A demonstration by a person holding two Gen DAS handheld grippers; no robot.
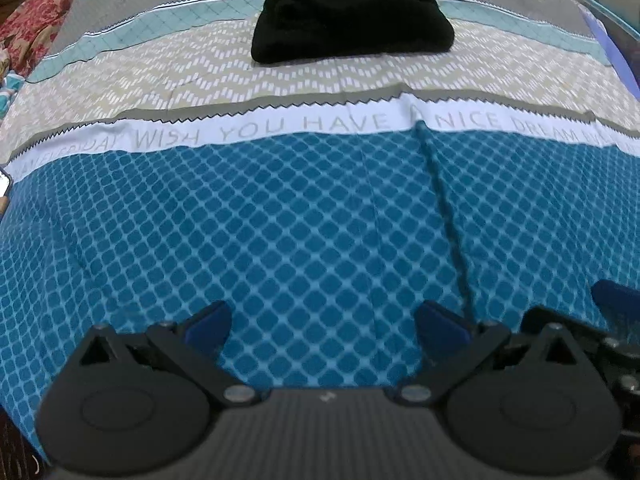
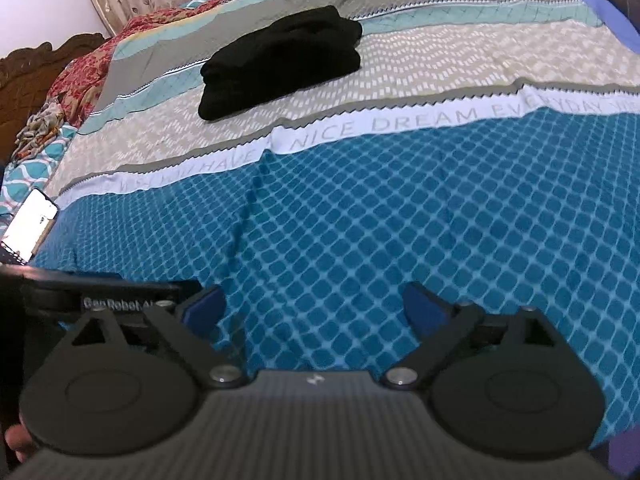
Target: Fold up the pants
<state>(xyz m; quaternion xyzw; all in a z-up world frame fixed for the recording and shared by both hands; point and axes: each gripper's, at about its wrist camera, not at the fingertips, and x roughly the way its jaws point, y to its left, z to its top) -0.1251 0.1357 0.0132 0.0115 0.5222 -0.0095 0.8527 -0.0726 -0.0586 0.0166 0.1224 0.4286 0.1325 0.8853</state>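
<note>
At the far left edge of the right wrist view a lit phone (image 2: 30,228) lies on the bed, beside a red floral blanket (image 2: 86,66) bunched near the carved headboard (image 2: 38,60) in the upper left of the frame. Toward the upper middle of both views sit the black pants (image 1: 352,16), already gathered into a compact, squared bundle on the grey and beige stripes of the bedsheet (image 1: 304,216), well apart from both tools. The left claw (image 1: 324,326) hangs released at the bottom of its frame, blue pads spread wide over the blue diamond print with nothing between them; the right claw (image 2: 314,312) is likewise released and empty, low in its own view, and the left tool's body shows at that frame's lower left. Judged from how the bundle lies, the folding looks complete or nearly so, and the step in hand appears to be standing clear of it. To do that well, both claws should keep their pads open and off the cloth so no layer is snagged, and avoid dragging the sheet, whose crease (image 1: 444,208) runs toward the bundle. At right, a purple cloth edge (image 2: 600,4) marks the bed's far side.
</note>
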